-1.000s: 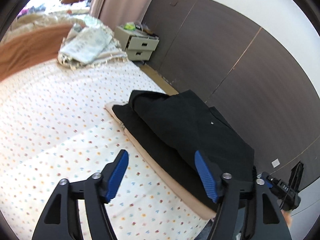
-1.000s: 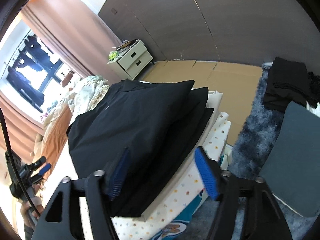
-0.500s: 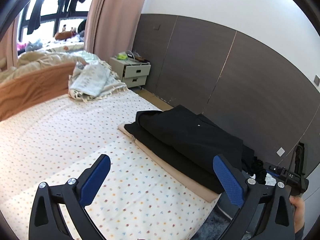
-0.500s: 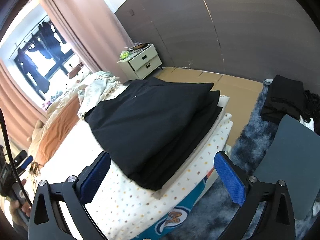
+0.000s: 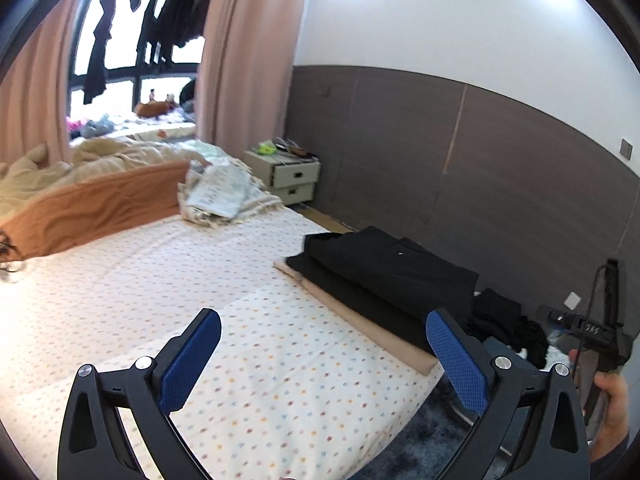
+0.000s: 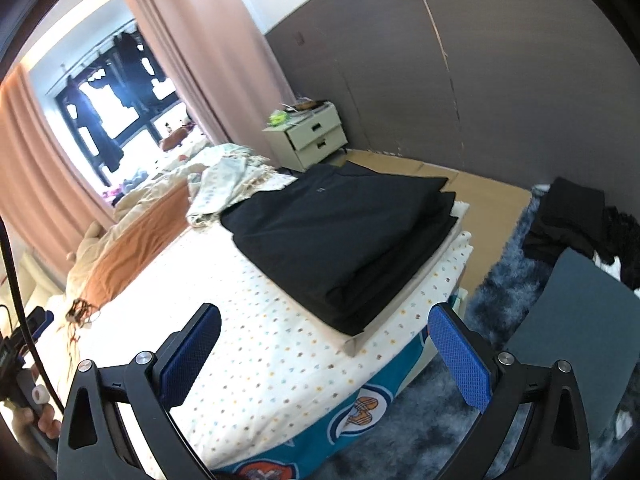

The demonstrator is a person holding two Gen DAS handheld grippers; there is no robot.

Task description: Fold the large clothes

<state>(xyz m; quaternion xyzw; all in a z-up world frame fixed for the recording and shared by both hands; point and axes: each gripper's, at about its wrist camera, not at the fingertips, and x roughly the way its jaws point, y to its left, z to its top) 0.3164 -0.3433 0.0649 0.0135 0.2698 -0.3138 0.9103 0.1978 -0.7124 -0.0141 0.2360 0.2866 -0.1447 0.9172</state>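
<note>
Jaws: both grippers wide, empty | black folded garments (image 6: 340, 232): two stacked

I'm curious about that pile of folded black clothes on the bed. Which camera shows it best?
The right wrist view: the black clothes lie large and central, layers visible. The left wrist view shows them smaller, off right, edge-on.

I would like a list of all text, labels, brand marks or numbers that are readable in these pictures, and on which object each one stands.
No text is readable.
Black folded garment: a tiny pale mark on top, too small to read.
Bed sheet: round cartoon emblems on the blue side panel, no legible letters.
Device beside the right gripper's handle: pale characters, too blurred to read.
</note>
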